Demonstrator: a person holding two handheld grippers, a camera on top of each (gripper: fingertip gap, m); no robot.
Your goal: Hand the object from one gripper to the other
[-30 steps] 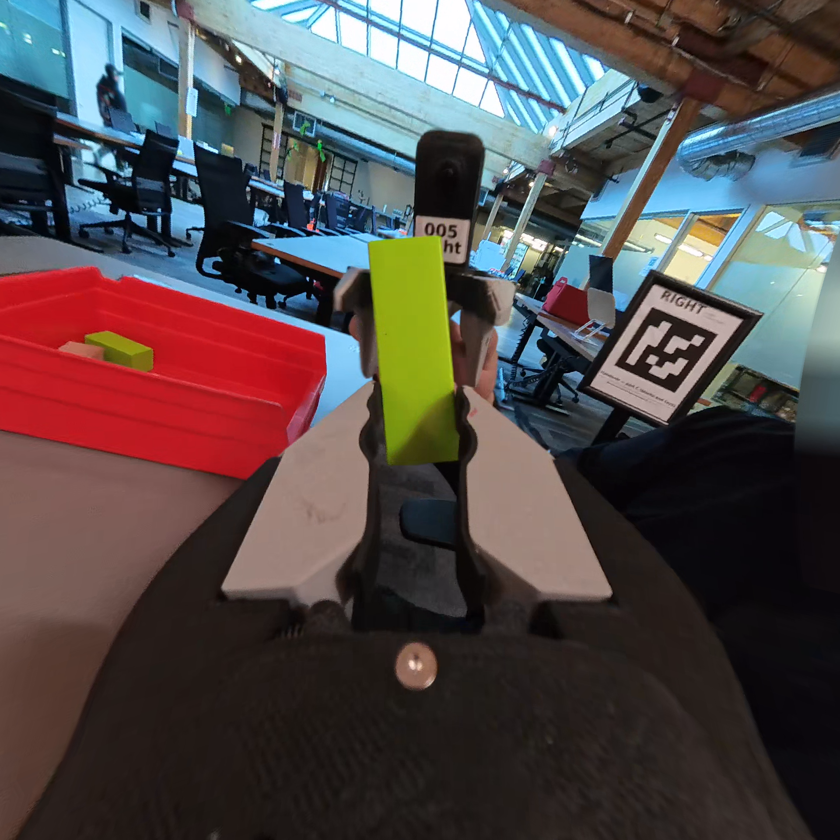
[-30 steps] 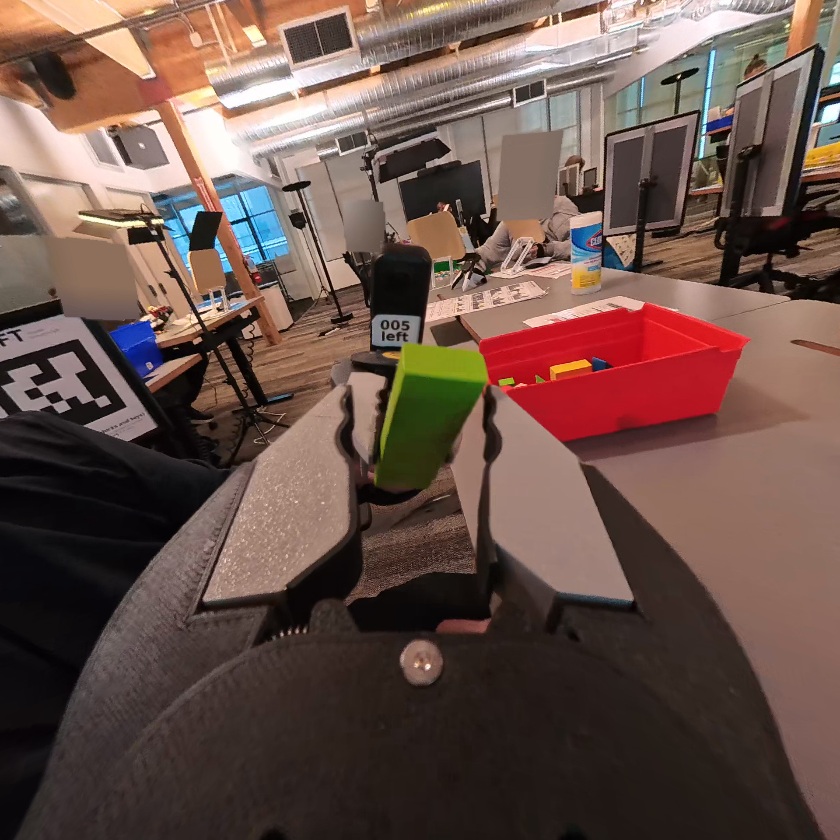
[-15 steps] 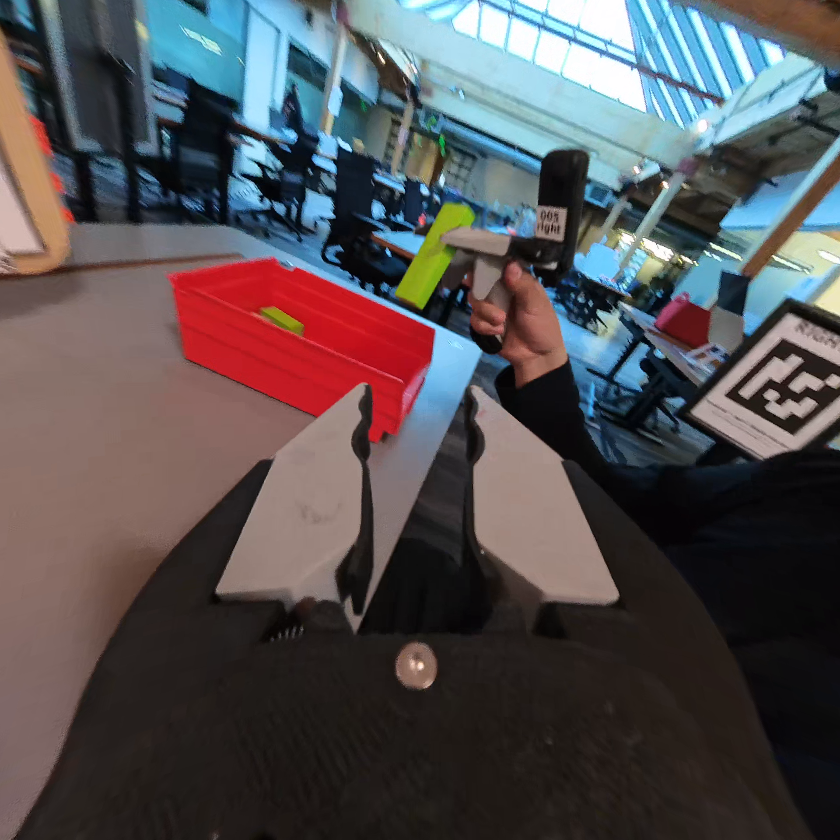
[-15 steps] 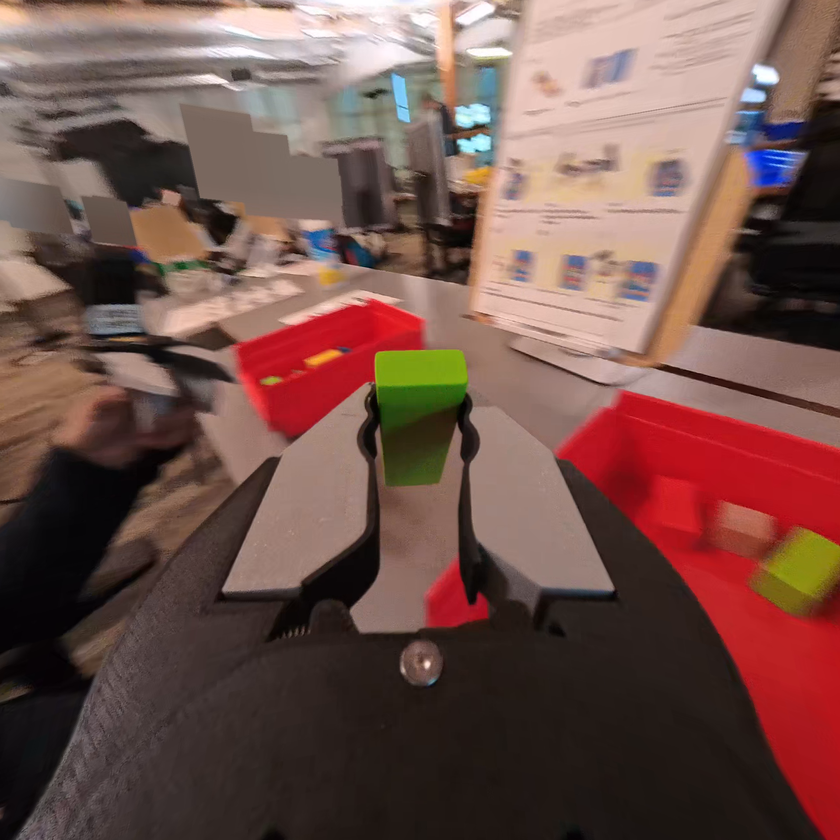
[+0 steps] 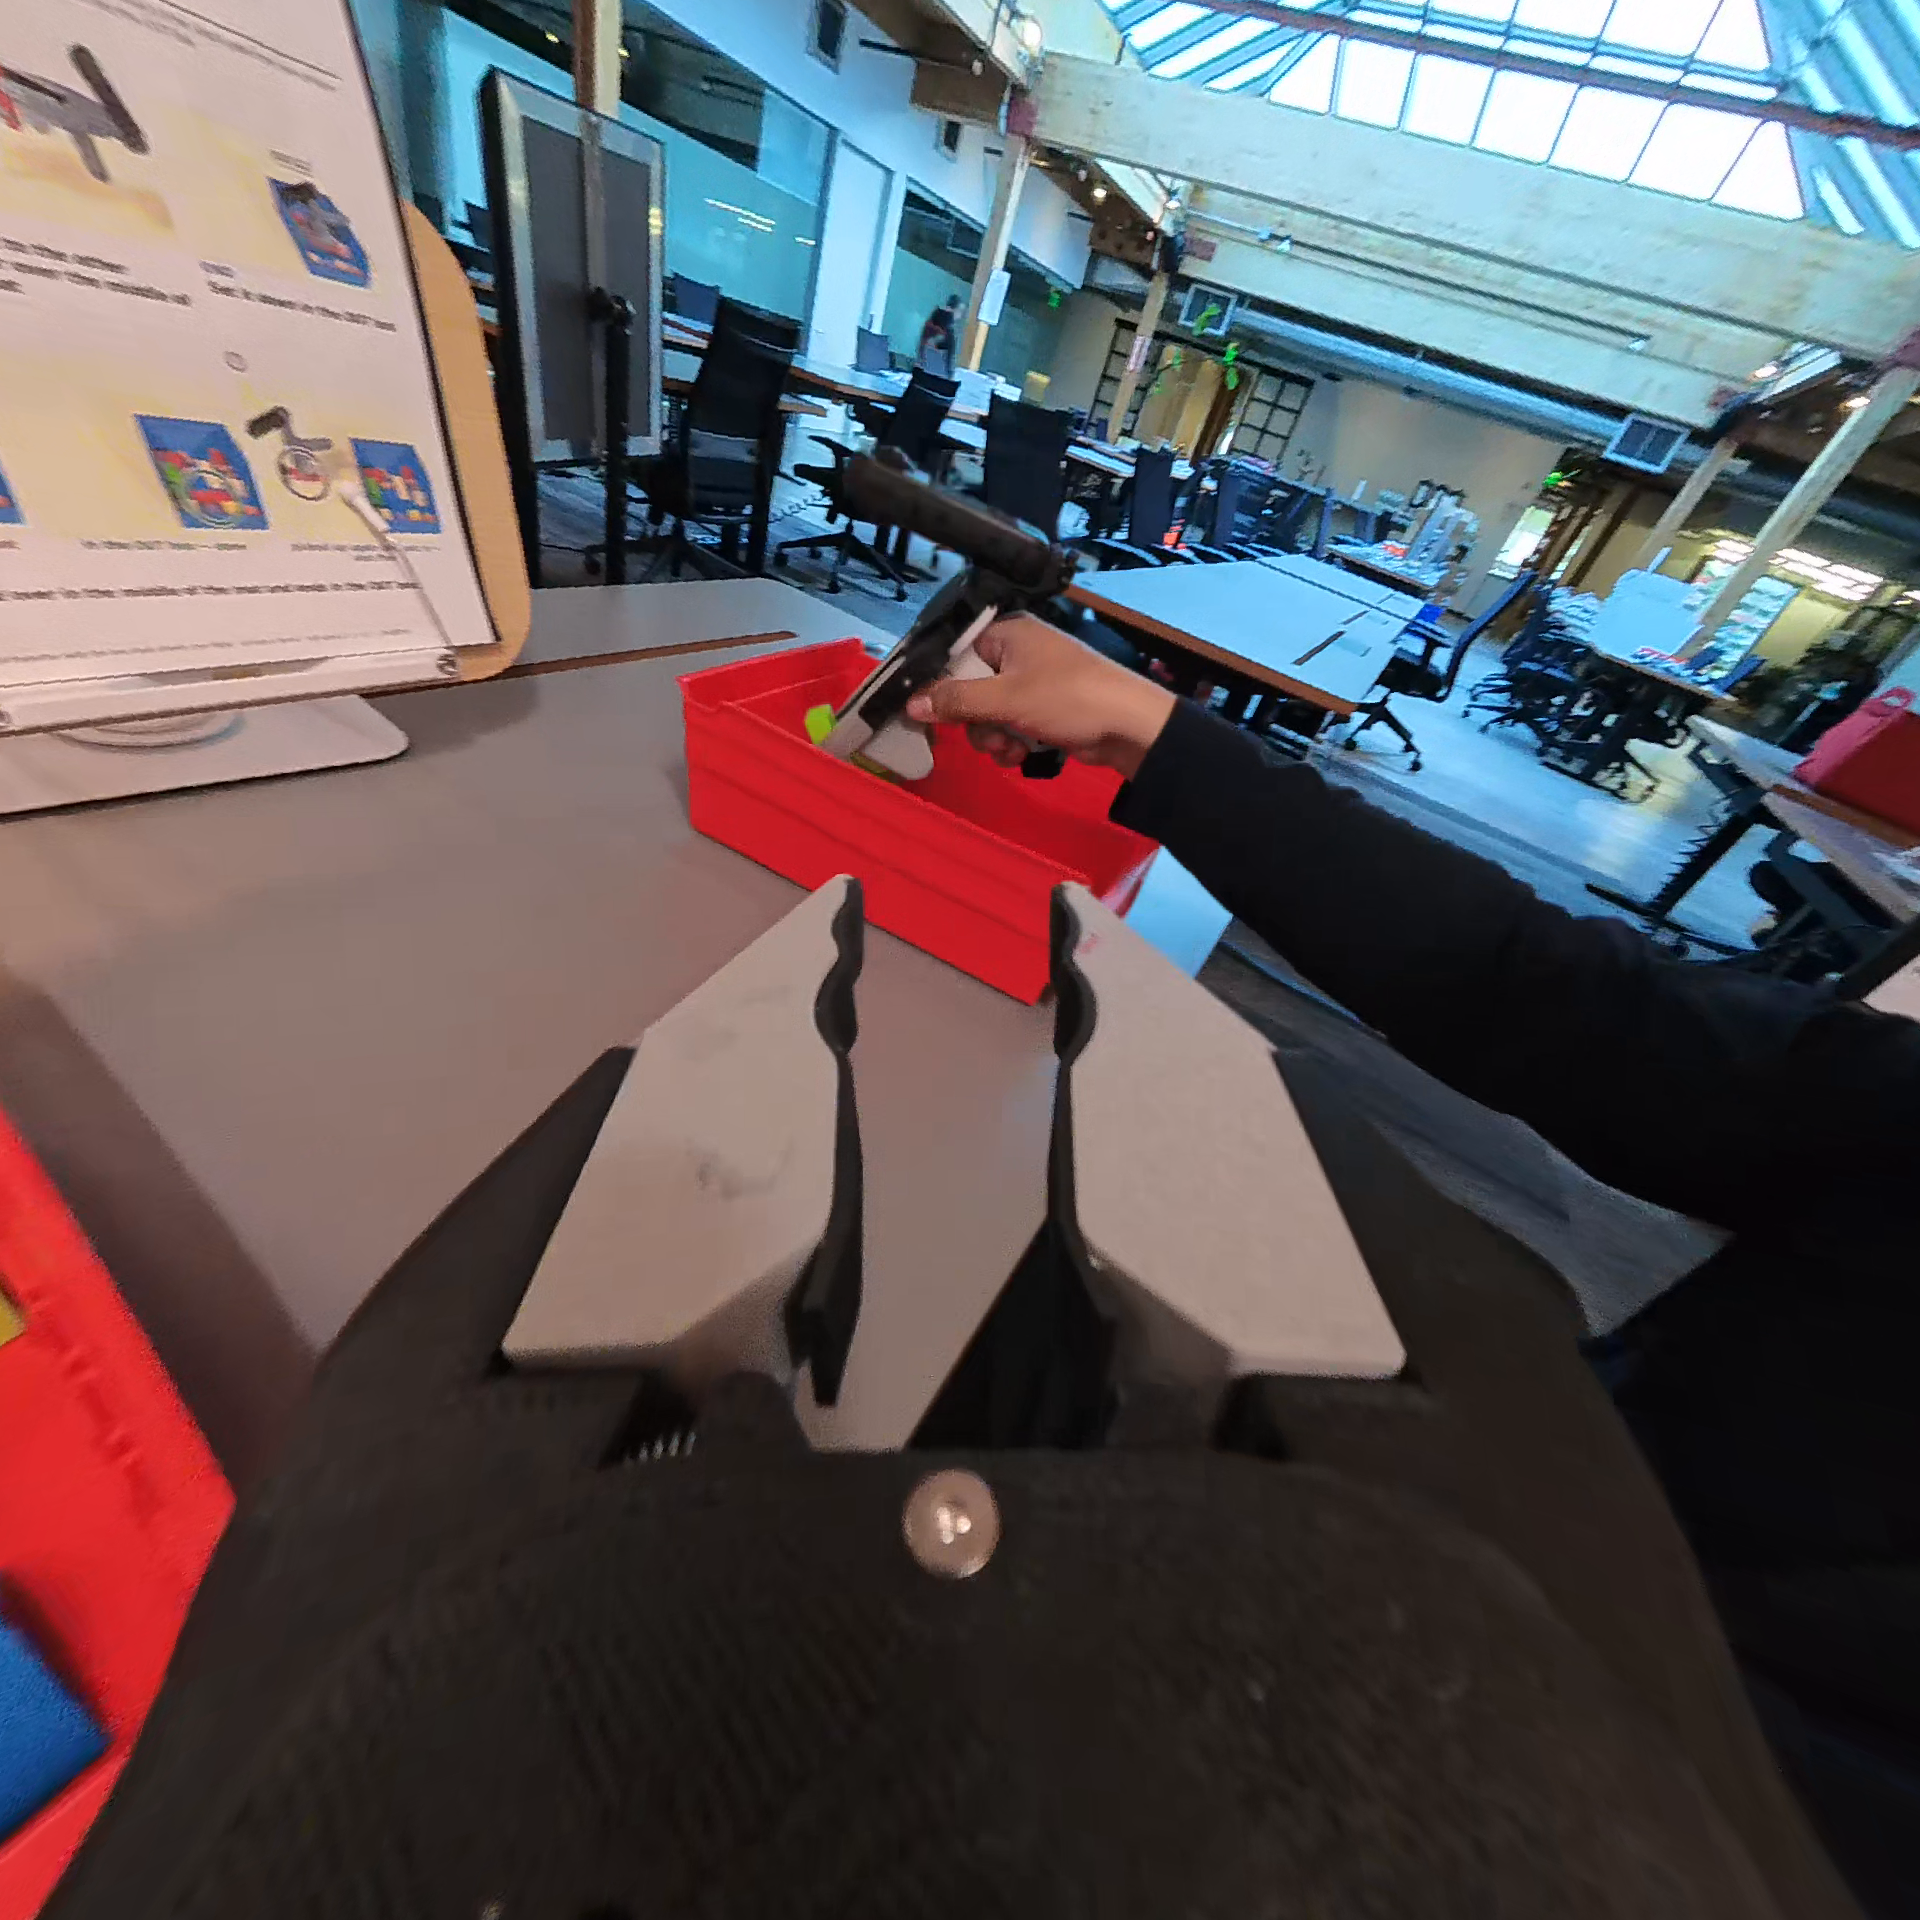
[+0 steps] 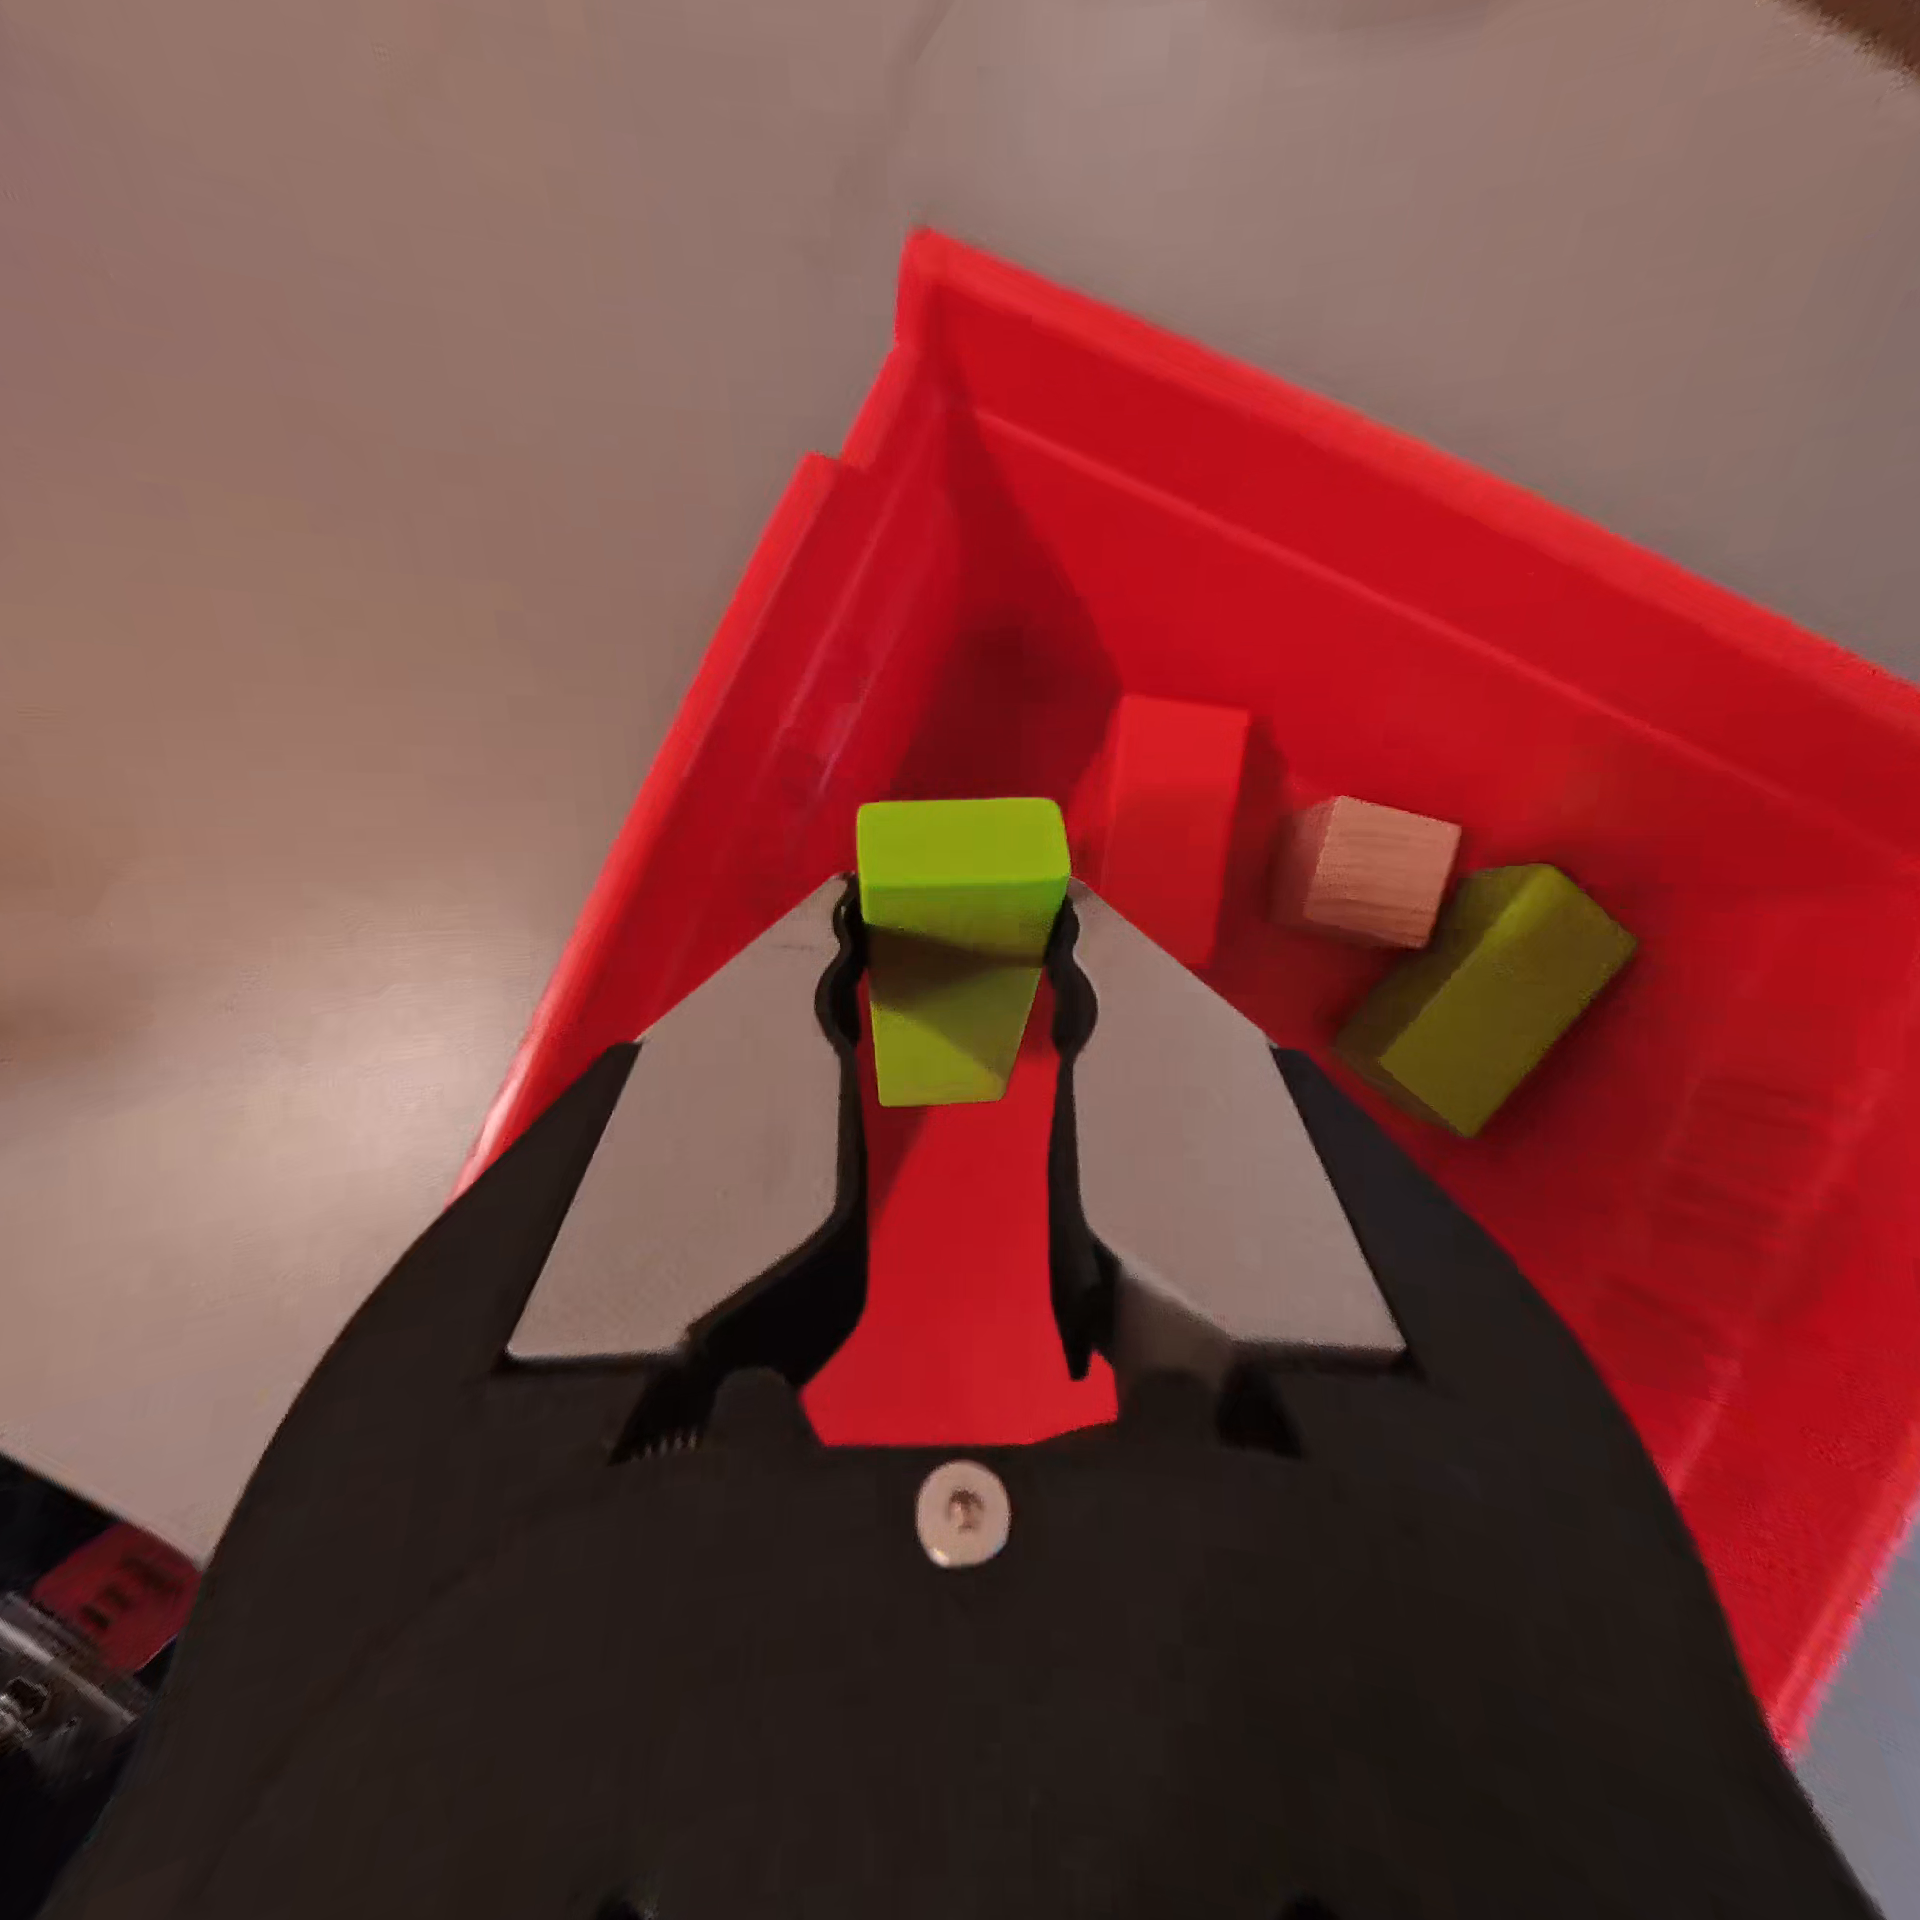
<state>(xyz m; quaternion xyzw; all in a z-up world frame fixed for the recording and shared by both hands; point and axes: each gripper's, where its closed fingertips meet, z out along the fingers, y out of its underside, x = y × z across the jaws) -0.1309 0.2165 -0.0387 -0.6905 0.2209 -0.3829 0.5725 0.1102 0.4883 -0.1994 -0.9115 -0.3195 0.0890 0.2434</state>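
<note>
My right gripper (image 6: 958, 920) is shut on a bright green block (image 6: 961, 862) and points down into a red bin (image 6: 1351, 582), near its left wall. In the left wrist view the right gripper (image 5: 883, 727) is held by a hand, tilted down inside that red bin (image 5: 883, 862), with a bit of the green block (image 5: 821, 720) showing at its tips. My left gripper (image 5: 953, 914) is open and empty above the grey table (image 5: 416, 935), short of the bin.
In the bin lie a red block (image 6: 1174, 810), a tan cube (image 6: 1361, 883) and an olive-green block (image 6: 1486, 997). A sign on a stand (image 5: 208, 364) is at far left. A second red bin (image 5: 83, 1403) with a blue block (image 5: 31, 1714) sits at lower left. Some 40 cm of space lies between my two pairs of fingers. To reach the tan cube (image 6: 1361, 883) in a straight line is about 8 cm for my right fingers, about 50 cm for my left.
The left gripper let go of the green block and drew back, open. The right gripper, shut on the block, swung over to the red bin and tipped down into it.
</note>
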